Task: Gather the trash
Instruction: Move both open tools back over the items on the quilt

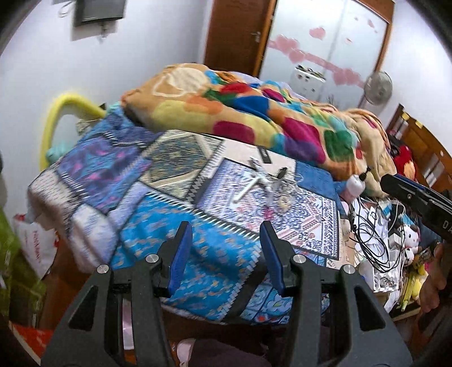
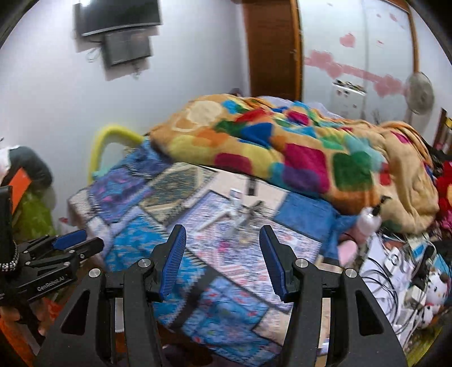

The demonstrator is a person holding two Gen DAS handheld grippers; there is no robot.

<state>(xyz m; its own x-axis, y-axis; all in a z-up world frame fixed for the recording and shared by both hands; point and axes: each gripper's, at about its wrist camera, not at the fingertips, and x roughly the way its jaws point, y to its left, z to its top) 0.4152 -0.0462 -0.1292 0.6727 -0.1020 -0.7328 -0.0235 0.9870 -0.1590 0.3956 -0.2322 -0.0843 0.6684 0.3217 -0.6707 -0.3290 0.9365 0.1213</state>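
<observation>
Here the bed (image 1: 158, 180) fills both views, covered by a patchwork sheet in blue, purple and white panels. A heaped fleece blanket (image 1: 254, 113) with coloured blocks lies along the bed's far edge. Small litter (image 1: 268, 180), white sticks and clear wrapping, sits on the sheet near the middle of the bed, just in front of the blanket; detail is blurred. A pump bottle (image 2: 370, 220) lies at the bed's right edge. Tangled cables (image 1: 370, 234) and soft toys crowd the floor beyond that edge. White walls, a wall-mounted screen (image 2: 118, 17), a wooden door (image 1: 234, 34), a standing fan (image 1: 377, 87).

Writing: "GenRobot.AI" on the left claw's body as seen from the right wrist; red lettering on a white bag (image 1: 36, 248) at left is unreadable.

Left claw (image 1: 226, 251): angled down at the near bed edge, jaws partly apart, nothing between them. Right claw (image 2: 223, 259): same pose, jaws partly apart, empty. Both well short of the litter.
</observation>
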